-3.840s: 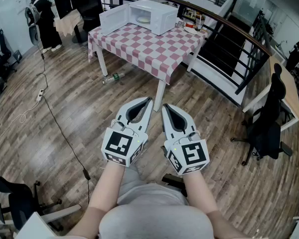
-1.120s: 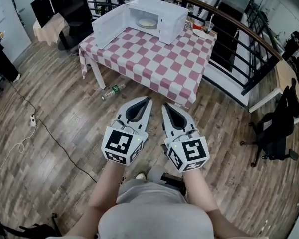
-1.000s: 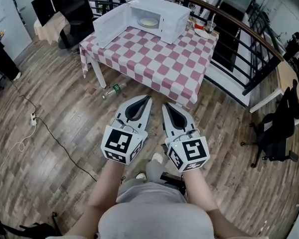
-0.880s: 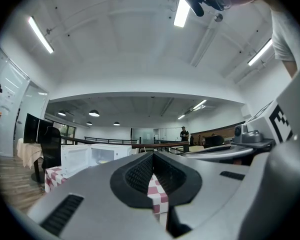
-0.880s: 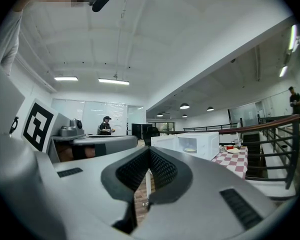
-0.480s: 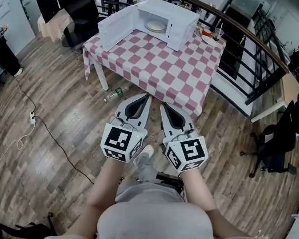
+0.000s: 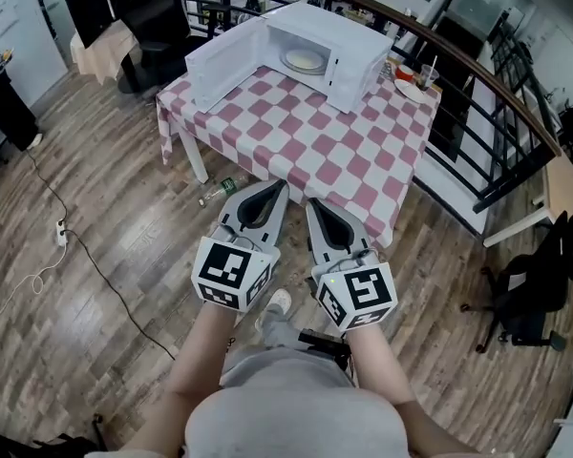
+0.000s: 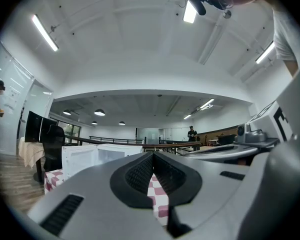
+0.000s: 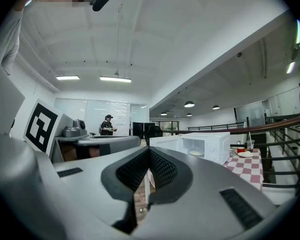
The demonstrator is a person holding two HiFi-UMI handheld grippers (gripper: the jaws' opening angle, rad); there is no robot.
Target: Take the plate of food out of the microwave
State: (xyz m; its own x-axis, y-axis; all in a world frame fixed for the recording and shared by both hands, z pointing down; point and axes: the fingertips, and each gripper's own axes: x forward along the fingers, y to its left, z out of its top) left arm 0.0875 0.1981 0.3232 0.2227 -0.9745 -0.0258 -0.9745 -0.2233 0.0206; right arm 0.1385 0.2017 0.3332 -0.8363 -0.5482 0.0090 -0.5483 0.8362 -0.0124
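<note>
1. While the plate of food (image 7: pixel 304 60) sits flat on the floor of the microwave (image 7: pixel 349 41), deep in the open cavity, it is well apart from both grippers, and the whole checked table (image 7: pixel 334 151) lies between them.
2. From where the person stands, the plate is ahead, roughly on the line that runs between the two grippers. The cavity mouth faces back across the tablecloth toward them.
3. The microwave door (image 7: pixel 220 57) hangs wide open on the left of the cavity, so that side of the approach is walled. The right side of the opening is bare.
4. Being round, the plate has no long axis to line up with. I'd say what matters is reaching its near rim, which faces the mouth.
5. The left gripper (image 7: pixel 279 189) is clenched with nothing in it. Its own view shows the pads (image 8: pixel 140 171) pressed together, with only tablecloth beyond.
6. The right gripper (image 7: pixel 313 204) is likewise closed and empty. Its view catches the plate (image 9: pixel 195 153) inside the cavity, off to the right of the jaws.
7. Neither gripper is clearly closer, as they ride side by side, just short of the table's near edge. I judge the right one has the cleaner line in, away from the door.
8. Whichever goes in would need to open before it gets there.
</note>
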